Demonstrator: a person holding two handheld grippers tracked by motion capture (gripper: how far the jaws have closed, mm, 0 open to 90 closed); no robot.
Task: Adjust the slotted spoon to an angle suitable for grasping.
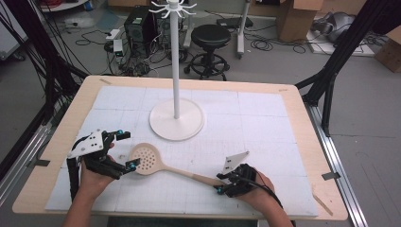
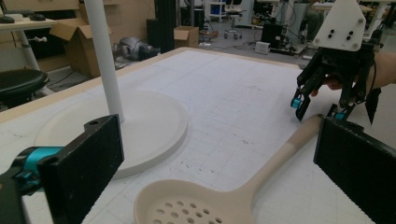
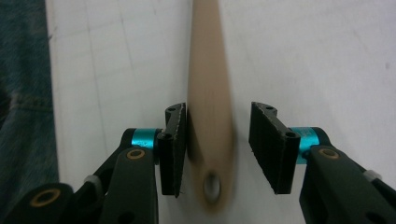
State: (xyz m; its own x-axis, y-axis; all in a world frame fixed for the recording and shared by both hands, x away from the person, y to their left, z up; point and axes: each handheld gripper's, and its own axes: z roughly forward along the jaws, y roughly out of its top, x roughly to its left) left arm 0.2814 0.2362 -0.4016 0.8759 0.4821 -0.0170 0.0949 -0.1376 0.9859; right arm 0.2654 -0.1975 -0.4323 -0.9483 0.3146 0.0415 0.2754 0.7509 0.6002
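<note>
You are at the grasping step, by the look of it: your right tool straddles the handle end of the slotted spoon, jaws apart, one pad touching the wood and the other short of it, so nothing is clamped. The spoon lies flat on the table, bowl toward your left tool, which sits with jaws wide apart on either side of the bowl, holding nothing. The white hanging stand rises just behind. Next, close the right tool squarely on the handle above its hanging hole; leaving the hole free probably matters for hanging it.
</note>
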